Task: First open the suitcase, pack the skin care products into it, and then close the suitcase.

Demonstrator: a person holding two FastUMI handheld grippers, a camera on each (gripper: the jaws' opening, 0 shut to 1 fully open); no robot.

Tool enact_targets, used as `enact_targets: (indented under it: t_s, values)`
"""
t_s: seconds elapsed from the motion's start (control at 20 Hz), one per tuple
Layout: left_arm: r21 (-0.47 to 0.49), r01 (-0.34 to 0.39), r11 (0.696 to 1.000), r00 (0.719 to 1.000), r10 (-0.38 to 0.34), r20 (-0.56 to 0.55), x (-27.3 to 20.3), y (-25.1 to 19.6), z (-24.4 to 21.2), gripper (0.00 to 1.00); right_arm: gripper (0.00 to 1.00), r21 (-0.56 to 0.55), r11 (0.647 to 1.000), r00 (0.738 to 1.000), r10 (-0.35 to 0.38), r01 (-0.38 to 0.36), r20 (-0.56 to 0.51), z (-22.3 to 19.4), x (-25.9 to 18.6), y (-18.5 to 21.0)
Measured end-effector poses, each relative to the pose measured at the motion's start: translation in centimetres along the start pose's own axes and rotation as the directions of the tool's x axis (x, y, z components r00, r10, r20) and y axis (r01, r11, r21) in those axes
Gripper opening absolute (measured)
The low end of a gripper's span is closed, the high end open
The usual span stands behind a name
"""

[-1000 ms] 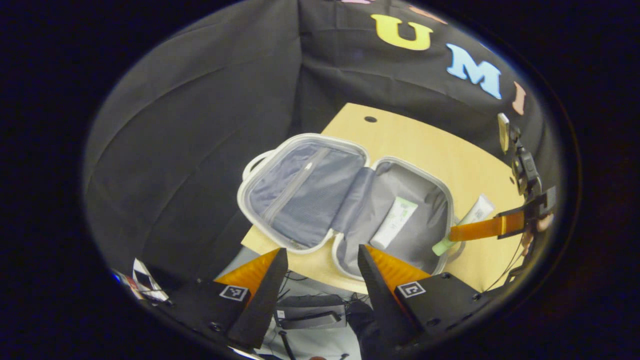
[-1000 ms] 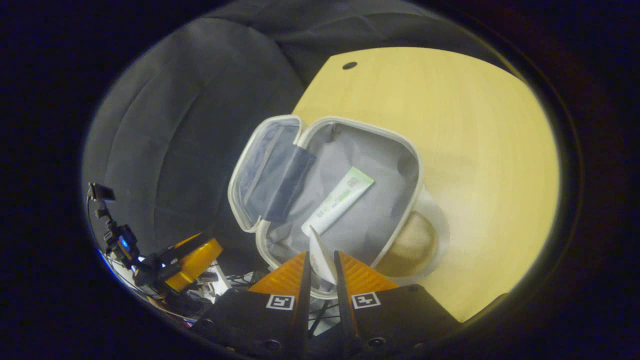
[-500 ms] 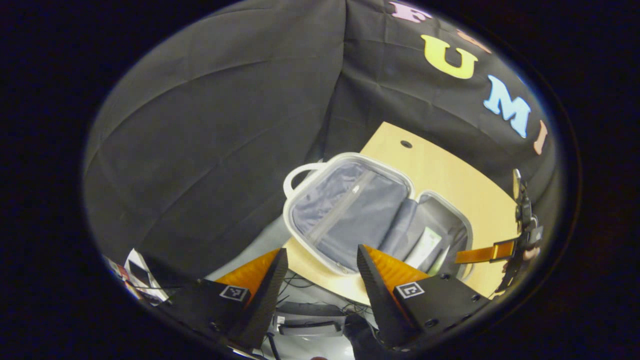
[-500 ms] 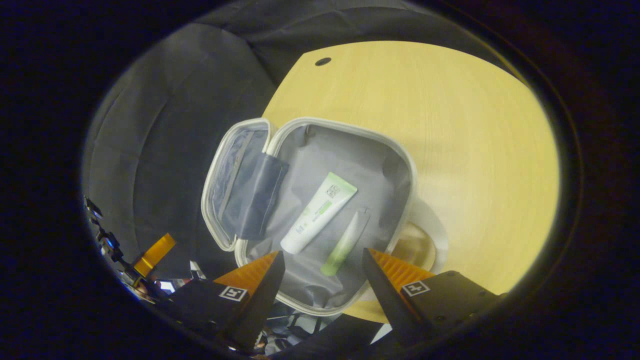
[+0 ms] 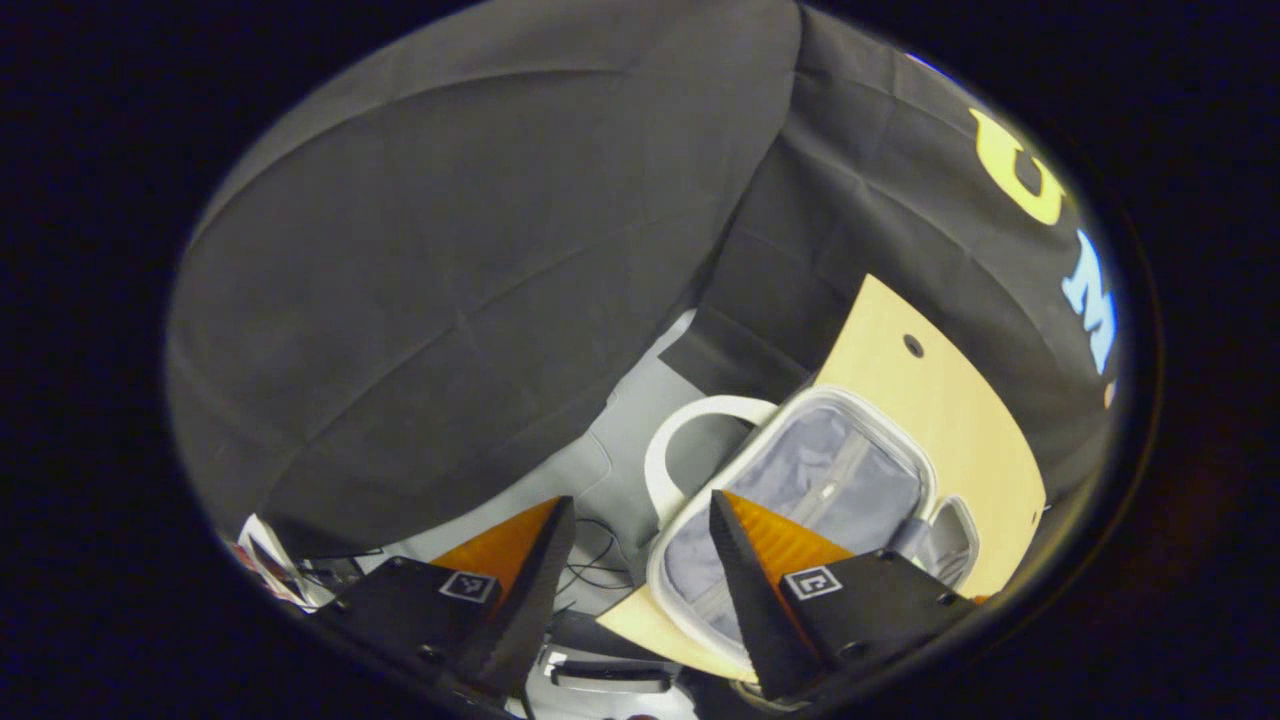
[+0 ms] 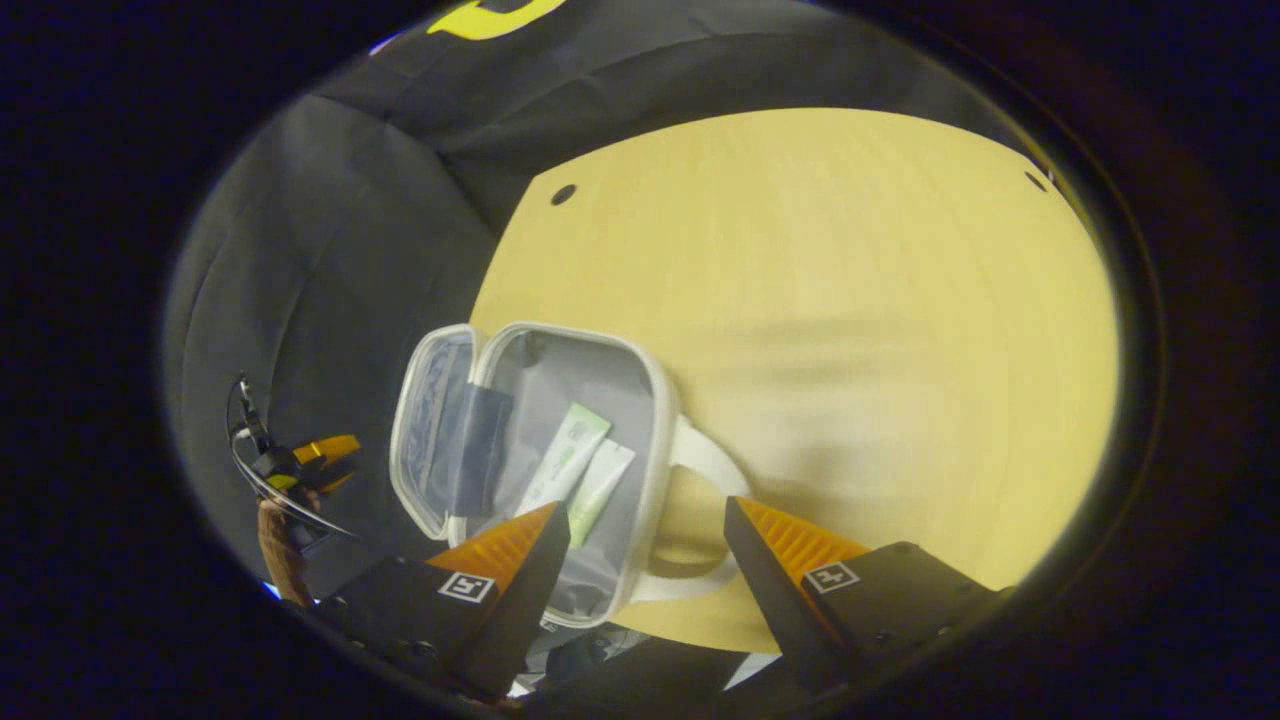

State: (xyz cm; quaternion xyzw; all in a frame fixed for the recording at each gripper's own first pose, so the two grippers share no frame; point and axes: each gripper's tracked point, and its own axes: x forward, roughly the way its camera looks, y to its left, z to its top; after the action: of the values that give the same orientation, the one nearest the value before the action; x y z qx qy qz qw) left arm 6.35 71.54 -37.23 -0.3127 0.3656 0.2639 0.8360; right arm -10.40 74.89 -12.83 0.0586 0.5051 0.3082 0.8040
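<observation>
- Lying open on the yellow surface (image 6: 820, 300), the suitcase (image 6: 655, 440) now holds both skin care tubes: the larger white-and-green tube (image 6: 562, 463) and the slimmer tube (image 6: 600, 480) rest side by side, touching, in the deep half beside the hinge.
- A second ago the slimmer tube was pinched between my right fingers above the case; half a second ago it was already down on the lining, so the drop is done and I judge the packing step complete.
- My right gripper (image 6: 645, 540) has pulled back from the case, and its fingers stand wide apart with nothing between them; the suitcase's white carry handle (image 6: 700, 520) sits just ahead of them.
- My left gripper (image 5: 635, 545) has swung off to the lid side; its fingers are also spread and empty. In the left gripper view, the lid half (image 5: 810, 490) with its zipped mesh pocket lies flat just ahead of the right-hand finger, with that half's own handle (image 5: 690, 440) hanging over the surface's edge.
- In the right gripper view I see the left gripper farther off, held by a hand, low beside the lid.
- What is left, as I read it, is closing: the lid must fold over the tubes, and the left gripper looks better placed to start that lift.
</observation>
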Motion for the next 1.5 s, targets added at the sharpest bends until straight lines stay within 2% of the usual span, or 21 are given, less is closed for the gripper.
enact_targets:
  t_s: [0.15,0.4,0.55,0.65,0.75,0.8,0.9,1.0,1.1,1.25,1.3,1.35,1.4,1.5]
  values:
    - [-0.083,0.020,0.996,0.998,-0.025,-0.065,5.6,0.5,0.3,0.87,0.95,0.099,0.993,0.998,-0.060,0.059,0.003,-0.4,-1.4,-3.8]
    - [-0.204,-0.016,0.979,0.991,-0.011,-0.132,11.5,1.2,0.7,0.88,0.95,0.182,0.976,0.993,-0.121,0.116,0.013,-1.0,-2.9,-7.1]
    - [-0.336,0.007,0.942,0.987,-0.062,-0.152,14.0,0.4,-0.4,0.90,0.95,0.193,0.972,0.991,-0.134,0.132,-0.001,-1.2,-2.6,-7.7]
    - [-0.397,-0.011,0.918,0.985,-0.057,-0.160,14.7,1.0,-0.6,0.92,0.95,0.193,0.974,0.992,-0.122,0.122,-0.014,-1.1,-2.2,-7.5]
    - [-0.458,0.035,0.888,0.978,-0.125,-0.167,15.4,0.3,-1.4,0.92,0.95,0.187,0.976,0.994,-0.109,0.113,-0.029,-1.3,-1.8,-7.4]
    - [-0.489,0.053,0.871,0.974,-0.154,-0.169,15.8,-0.4,-1.8,0.86,0.95,0.180,0.977,0.993,-0.107,0.113,-0.041,-1.7,-1.6,-7.3]
    - [-0.550,0.056,0.833,0.970,-0.176,-0.168,16.5,-1.1,-2.5,0.65,0.95,0.184,0.977,0.993,-0.101,0.110,-0.057,-1.9,-1.5,-7.5]
    - [-0.576,0.094,0.812,0.967,-0.212,-0.141,16.3,-2.0,-2.7,0.38,0.95,0.210,0.973,0.995,-0.087,0.097,-0.055,-1.7,-1.4,-7.6]
    - [-0.548,0.173,0.819,0.968,-0.245,-0.060,15.2,-2.9,-1.0,0.25,0.96,0.233,0.968,0.996,-0.080,0.089,-0.048,-1.6,-1.5,-7.7]
    - [-0.466,0.212,0.859,0.976,-0.214,0.050,10.7,-3.4,1.7,0.13,0.95,0.243,0.967,0.997,-0.070,0.077,-0.037,-1.4,-1.6,-7.9]
    - [-0.429,0.231,0.874,0.973,-0.214,0.088,8.9,-4.1,2.5,0.18,0.95,0.241,0.968,0.997,-0.064,0.070,-0.035,-1.3,-1.6,-7.9]
    - [-0.392,0.247,0.886,0.969,-0.216,0.121,6.9,-4.9,3.0,0.13,0.95,0.237,0.969,0.998,-0.057,0.064,-0.037,-1.3,-1.8,-7.8]
    - [-0.355,0.258,0.899,0.964,-0.214,0.157,5.0,-6.1,3.6,0.17,0.95,0.230,0.972,0.998,-0.050,0.058,-0.040,-1.4,-1.9,-7.6]
    - [-0.299,0.279,0.912,0.951,-0.220,0.216,1.2,-8.3,4.6,0.17,0.95,0.206,0.977,0.998,-0.038,0.048,-0.055,-1.9,-1.8,-7.4]
